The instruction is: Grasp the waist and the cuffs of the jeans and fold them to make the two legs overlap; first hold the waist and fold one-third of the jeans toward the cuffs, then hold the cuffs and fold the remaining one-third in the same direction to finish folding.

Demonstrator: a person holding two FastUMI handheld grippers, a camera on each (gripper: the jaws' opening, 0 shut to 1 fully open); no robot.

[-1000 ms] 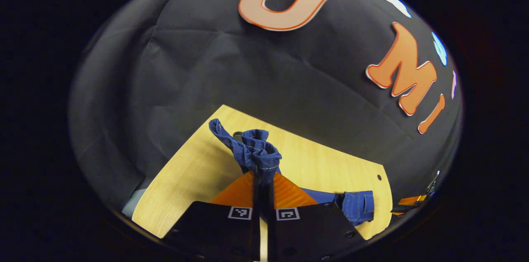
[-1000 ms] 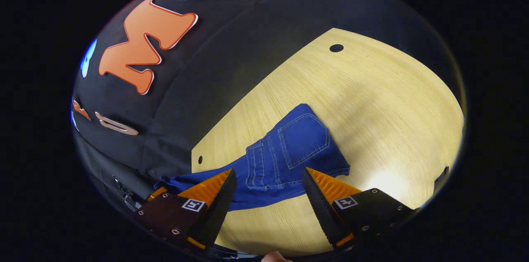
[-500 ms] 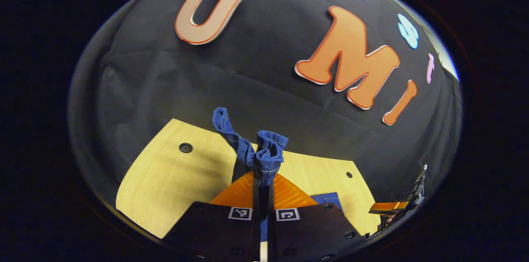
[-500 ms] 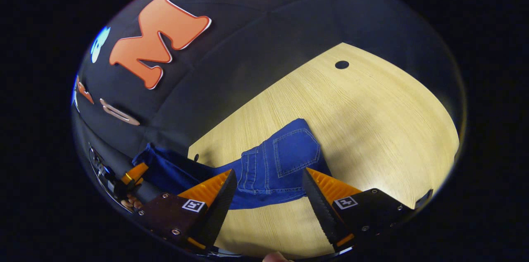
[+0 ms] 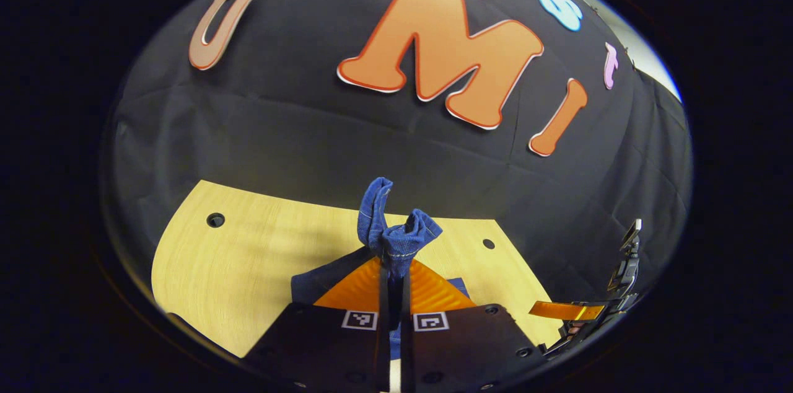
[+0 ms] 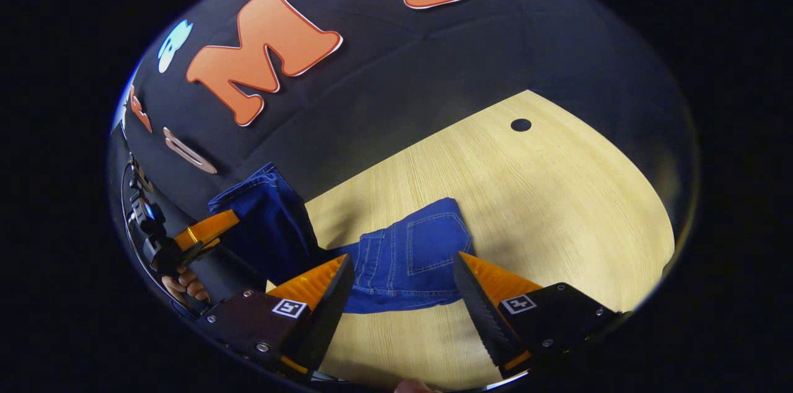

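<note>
The blue jeans lie on the wooden table (image 6: 557, 207). Their waist end with a back pocket (image 6: 427, 250) lies flat just beyond my right gripper (image 6: 403, 284), which is open and holds nothing. My left gripper (image 5: 394, 264) is shut on the bunched cuffs (image 5: 396, 233) and holds them up off the table. In the right gripper view the lifted legs (image 6: 269, 219) hang from the left gripper (image 6: 204, 230), held by a hand (image 6: 183, 284), at the left. The right gripper (image 5: 579, 311) appears at the far right of the left gripper view.
The tabletop (image 5: 248, 269) has small round holes (image 5: 215, 219) (image 5: 489, 243) (image 6: 520, 124) near its back edge. The black booth wall rises right behind the table. Bare wood stretches to the right of the waist in the right gripper view.
My left gripper has lifted the cuffs and swung them over towards the waist end, so the legs now hang raised. The right gripper stays open and has barely shifted.
</note>
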